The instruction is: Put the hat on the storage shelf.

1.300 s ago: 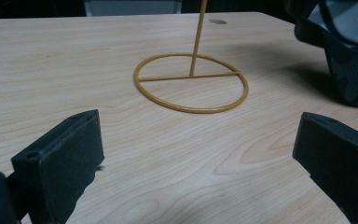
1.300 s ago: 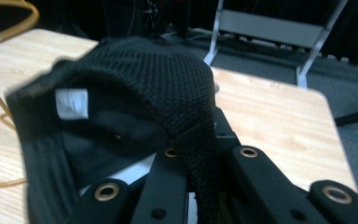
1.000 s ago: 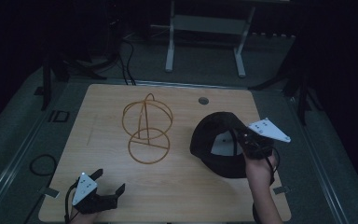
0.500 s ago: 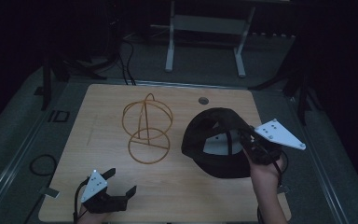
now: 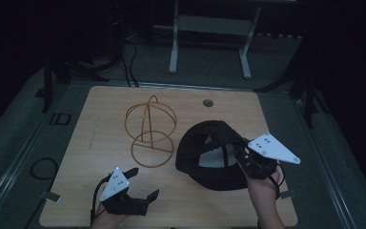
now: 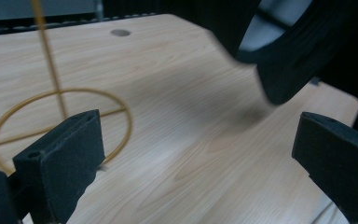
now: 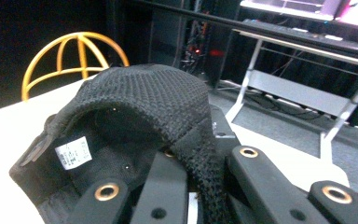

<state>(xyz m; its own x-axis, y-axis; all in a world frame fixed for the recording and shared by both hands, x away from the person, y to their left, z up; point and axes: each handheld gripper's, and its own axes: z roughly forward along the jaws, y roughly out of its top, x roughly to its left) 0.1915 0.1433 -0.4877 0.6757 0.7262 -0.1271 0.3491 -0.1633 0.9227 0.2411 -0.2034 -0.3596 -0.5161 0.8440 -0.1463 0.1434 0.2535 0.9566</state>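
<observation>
The right tool (image 5: 240,155) pinches the black cap (image 5: 209,157); lift it slowly over the wire stand (image 5: 150,131), while the left tool (image 5: 140,183), wide open, waits near the stand

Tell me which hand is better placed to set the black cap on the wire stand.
Probably the right. Its tool is shut on the black cap, lifted beside the wire stand. The left tool stands open near the table's front edge, holding nothing, free to steady the stand.
</observation>
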